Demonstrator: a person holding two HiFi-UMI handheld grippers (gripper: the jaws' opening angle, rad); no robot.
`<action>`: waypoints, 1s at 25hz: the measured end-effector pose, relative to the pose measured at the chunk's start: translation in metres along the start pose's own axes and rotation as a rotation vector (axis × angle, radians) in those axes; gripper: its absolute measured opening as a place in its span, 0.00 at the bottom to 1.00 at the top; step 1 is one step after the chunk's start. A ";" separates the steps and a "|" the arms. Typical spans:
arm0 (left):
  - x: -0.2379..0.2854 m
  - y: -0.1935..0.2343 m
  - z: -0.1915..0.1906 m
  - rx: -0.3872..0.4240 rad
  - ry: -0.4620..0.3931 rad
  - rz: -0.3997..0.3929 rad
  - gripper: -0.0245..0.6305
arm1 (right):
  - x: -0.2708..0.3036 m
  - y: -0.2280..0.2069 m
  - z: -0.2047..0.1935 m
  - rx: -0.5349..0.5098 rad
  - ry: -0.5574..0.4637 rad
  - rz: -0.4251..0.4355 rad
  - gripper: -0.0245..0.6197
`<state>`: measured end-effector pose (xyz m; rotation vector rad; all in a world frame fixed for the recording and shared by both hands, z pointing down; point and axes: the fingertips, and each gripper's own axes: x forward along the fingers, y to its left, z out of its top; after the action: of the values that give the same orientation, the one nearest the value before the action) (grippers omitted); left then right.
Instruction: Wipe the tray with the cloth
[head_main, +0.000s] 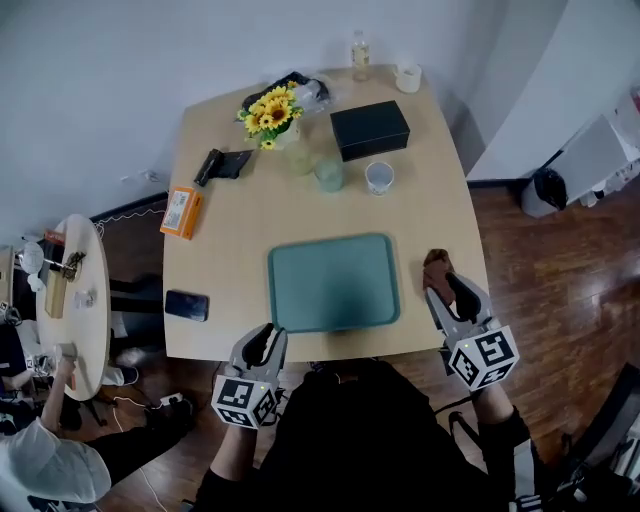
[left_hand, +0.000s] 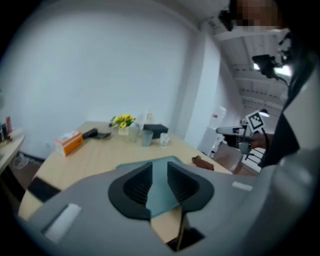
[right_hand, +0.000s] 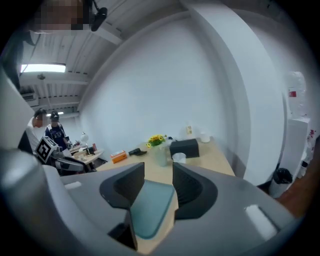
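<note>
The teal tray (head_main: 333, 282) lies empty on the wooden table (head_main: 230, 250), near its front edge. A brown cloth (head_main: 437, 266) sits crumpled on the table just right of the tray. My right gripper (head_main: 453, 287) hovers at the cloth's near end, jaws apart with nothing between them. In the right gripper view the tray (right_hand: 150, 210) shows below the open jaws and the cloth is hidden. My left gripper (head_main: 268, 338) is at the table's front edge, by the tray's near left corner, open and empty. The left gripper view shows the tray (left_hand: 160, 190) and the cloth (left_hand: 202, 163).
Behind the tray stand two cups (head_main: 329, 173) (head_main: 379, 177), a sunflower vase (head_main: 270, 112), a black box (head_main: 370, 129), a bottle (head_main: 359, 54) and a white mug (head_main: 407, 76). An orange box (head_main: 181, 212) and a phone (head_main: 187, 305) lie at the left. A round side table (head_main: 75, 290) stands further left.
</note>
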<state>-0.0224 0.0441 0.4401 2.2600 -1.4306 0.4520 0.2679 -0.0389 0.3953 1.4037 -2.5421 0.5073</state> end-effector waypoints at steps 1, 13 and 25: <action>-0.004 -0.016 0.022 0.085 -0.057 -0.034 0.15 | 0.000 0.024 0.012 -0.027 -0.043 0.035 0.31; -0.090 -0.063 0.088 0.364 -0.377 -0.279 0.15 | -0.028 0.222 0.064 -0.290 -0.320 0.123 0.28; -0.109 -0.059 0.082 0.339 -0.406 -0.285 0.15 | -0.043 0.239 0.059 -0.304 -0.306 0.104 0.24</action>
<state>-0.0105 0.1084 0.3067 2.9079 -1.2455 0.1558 0.0882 0.0898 0.2780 1.3259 -2.7873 -0.0906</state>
